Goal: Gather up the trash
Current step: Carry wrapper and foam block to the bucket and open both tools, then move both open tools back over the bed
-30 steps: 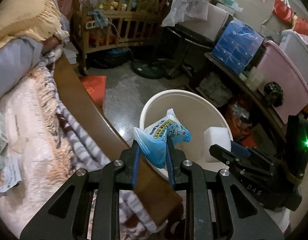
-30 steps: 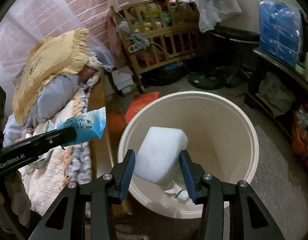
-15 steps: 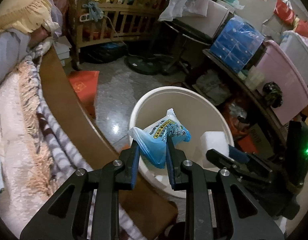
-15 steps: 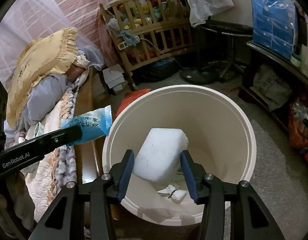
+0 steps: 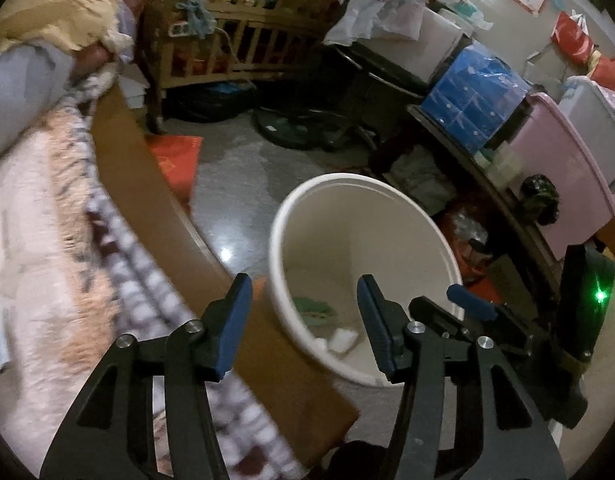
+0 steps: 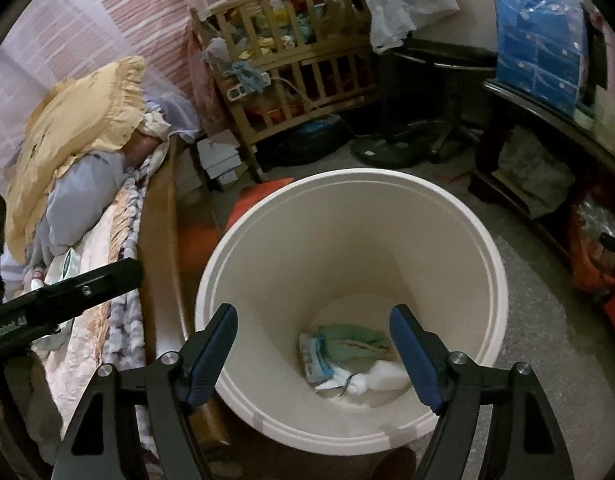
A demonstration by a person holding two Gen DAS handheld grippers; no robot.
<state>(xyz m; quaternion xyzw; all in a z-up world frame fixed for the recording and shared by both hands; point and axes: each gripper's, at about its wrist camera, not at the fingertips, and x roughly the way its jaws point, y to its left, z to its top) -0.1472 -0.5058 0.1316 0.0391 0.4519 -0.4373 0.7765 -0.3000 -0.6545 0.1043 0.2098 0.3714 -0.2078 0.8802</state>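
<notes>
**Both grippers empty over the bin**

We hold the left gripper [image 5: 303, 312] and right gripper [image 6: 313, 344] wide apart, gripping nothing, above the white bin [image 6: 483, 240]. The trash [image 6: 347, 350] (a wrapper and white pieces) lies on the bin's bottom, beside the bed [image 5: 119, 160].

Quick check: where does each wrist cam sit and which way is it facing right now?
Left wrist: on the left hand-held gripper, looking down along its open fingers at the white bin beside the bed edge; the right hand-held gripper shows at lower right.
Right wrist: on the right hand-held gripper, open, looking into the bin at the trash; the left gripper's finger crosses at left.
Shared: bin, bed, wooden crib.
</notes>
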